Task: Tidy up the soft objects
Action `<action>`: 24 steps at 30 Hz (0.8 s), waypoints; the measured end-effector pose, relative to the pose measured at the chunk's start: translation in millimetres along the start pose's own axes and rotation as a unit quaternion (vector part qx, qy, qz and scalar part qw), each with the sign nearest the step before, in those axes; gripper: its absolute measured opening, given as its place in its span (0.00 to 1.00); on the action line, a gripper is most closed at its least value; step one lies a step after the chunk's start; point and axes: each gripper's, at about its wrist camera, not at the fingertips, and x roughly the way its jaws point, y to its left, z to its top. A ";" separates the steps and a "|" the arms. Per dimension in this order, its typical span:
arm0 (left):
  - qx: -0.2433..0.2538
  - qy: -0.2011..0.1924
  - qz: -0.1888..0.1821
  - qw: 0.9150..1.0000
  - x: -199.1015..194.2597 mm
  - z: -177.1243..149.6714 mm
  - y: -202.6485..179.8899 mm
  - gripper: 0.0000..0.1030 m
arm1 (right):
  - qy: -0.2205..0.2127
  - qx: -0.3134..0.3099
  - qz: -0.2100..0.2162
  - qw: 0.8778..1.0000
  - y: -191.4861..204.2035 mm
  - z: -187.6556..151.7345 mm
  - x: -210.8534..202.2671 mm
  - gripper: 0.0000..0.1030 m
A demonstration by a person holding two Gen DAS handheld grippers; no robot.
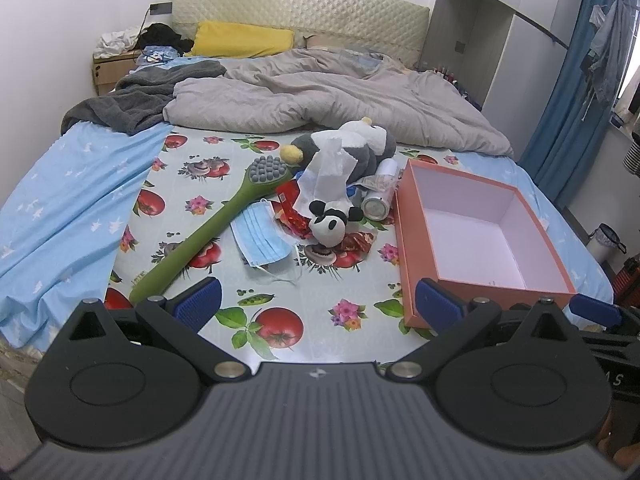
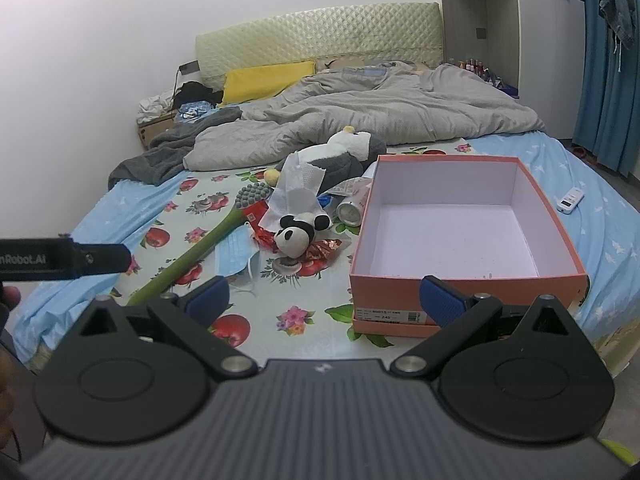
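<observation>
Here I have both tongs spread wide above the near edge of the bed, gripping nothing: the left gripper (image 1: 318,300) over the fruit-print cloth (image 1: 288,304), the right gripper (image 2: 324,298) just in front of the open pink shoebox (image 2: 464,280). The box sits on that cloth at the right, its white inside bare.

The soft things lie in a heap to the left of the box. A small panda plush (image 1: 330,224) sits at the front of the heap on red foil wrappers (image 1: 294,216). Behind it lies a larger grey-and-white plush toy (image 1: 360,144) with a yellow foot, and a sheet of white tissue (image 1: 330,168) is draped over it. A blue face mask (image 1: 260,240) lies flat beside the panda, touching the handle of a green long-handled brush (image 1: 200,240) whose grey studded head points toward the pile. A metal can (image 1: 376,206) lies on its side between the panda and the box wall.

Further back I see a rumpled grey duvet (image 1: 328,96) and a yellow pillow (image 1: 244,40).
</observation>
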 end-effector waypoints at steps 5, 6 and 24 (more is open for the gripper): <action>0.000 0.001 0.000 1.000 -0.5 0.4 -0.7 1.00 | 0.001 0.000 0.001 1.000 0.3 -0.3 -0.5 1.00; 0.000 0.001 -0.001 1.000 -0.4 0.5 -0.7 1.00 | 0.001 -0.001 0.000 1.000 0.7 -0.6 -0.8 1.00; 0.004 0.000 0.004 1.000 -0.7 0.3 -2.2 1.00 | -0.002 -0.007 0.002 1.000 3.9 -0.4 -0.2 1.00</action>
